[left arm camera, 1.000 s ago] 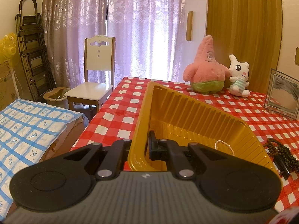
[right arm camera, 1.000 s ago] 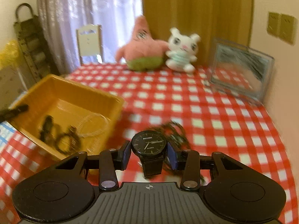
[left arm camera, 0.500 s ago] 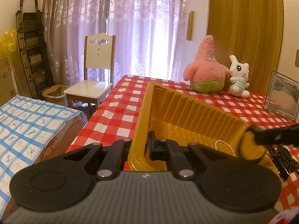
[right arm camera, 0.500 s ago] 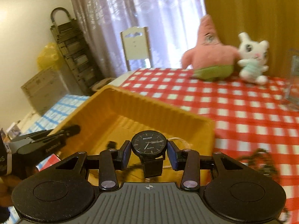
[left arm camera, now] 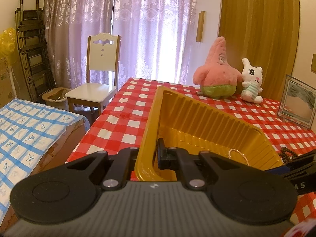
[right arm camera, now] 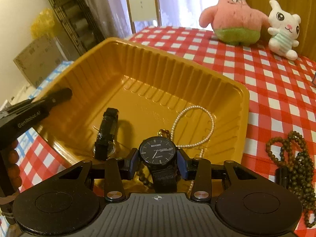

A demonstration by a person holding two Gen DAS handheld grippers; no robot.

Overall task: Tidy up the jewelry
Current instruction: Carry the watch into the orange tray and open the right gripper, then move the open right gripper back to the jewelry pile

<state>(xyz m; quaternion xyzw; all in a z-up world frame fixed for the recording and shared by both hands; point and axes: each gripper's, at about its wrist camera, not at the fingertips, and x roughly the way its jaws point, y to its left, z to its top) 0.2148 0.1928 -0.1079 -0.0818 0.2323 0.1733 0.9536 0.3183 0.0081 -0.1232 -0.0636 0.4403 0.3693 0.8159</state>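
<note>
A yellow ribbed tray (right arm camera: 162, 69) sits on the red checked table. My left gripper (left arm camera: 147, 155) is shut on the tray's near wall (left arm camera: 146, 138); it shows at the left in the right wrist view (right arm camera: 39, 106). My right gripper (right arm camera: 157, 161) is shut on a black watch (right arm camera: 157, 151) and holds it over the tray's near edge. Inside the tray lie another black watch (right arm camera: 106, 134), a pearl bracelet (right arm camera: 194, 126) and a small gold piece (right arm camera: 163, 132). The pearl bracelet also shows in the left wrist view (left arm camera: 238, 155).
Dark bead necklaces (right arm camera: 292, 158) lie on the tablecloth right of the tray. A pink star plush (left arm camera: 217, 75), a white bunny plush (left arm camera: 251, 81) and a glass picture frame (left arm camera: 298, 102) stand at the far side. A chair (left arm camera: 98, 83) stands left of the table.
My right gripper has carried the black watch left from above the bead necklaces to over the tray. My left gripper has kept its hold on the tray wall.
</note>
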